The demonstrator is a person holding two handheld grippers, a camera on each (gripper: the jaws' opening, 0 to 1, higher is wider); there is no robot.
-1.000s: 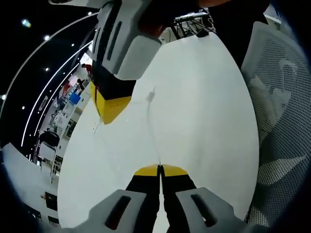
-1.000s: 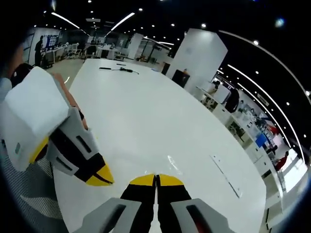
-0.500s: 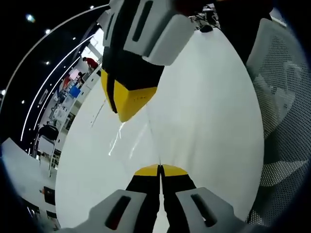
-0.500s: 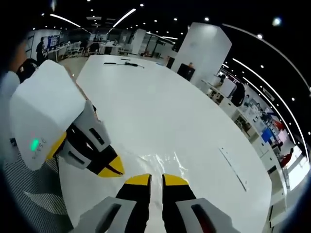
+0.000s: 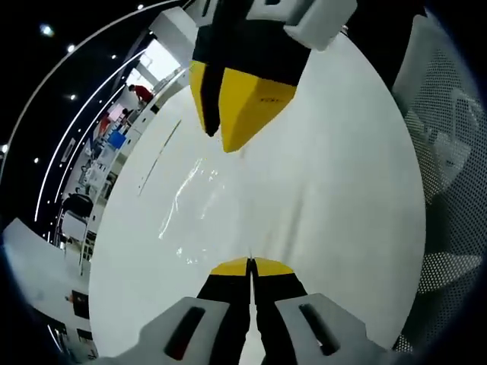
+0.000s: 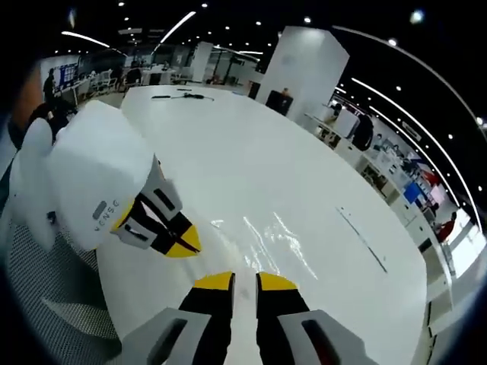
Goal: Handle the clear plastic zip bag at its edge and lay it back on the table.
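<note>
The clear plastic zip bag lies flat on the white table, showing mostly as glints. My left gripper is shut, and the bag's near edge runs in between its yellow tips. My right gripper comes in from the top, its yellow tips hovering just past the bag's far side. In the right gripper view the bag spreads ahead of my right gripper, which stands open with nothing between its jaws. The left gripper sits at the bag's left side.
A white mesh chair stands at the table's edge, and in the right gripper view the chair is lower left. A thin strip lies on the table beyond the bag. A dark cable rests at the table's far end.
My right gripper went from shut to open and let go of the bag. The bag now lies spread on the table. The left gripper stayed shut.
</note>
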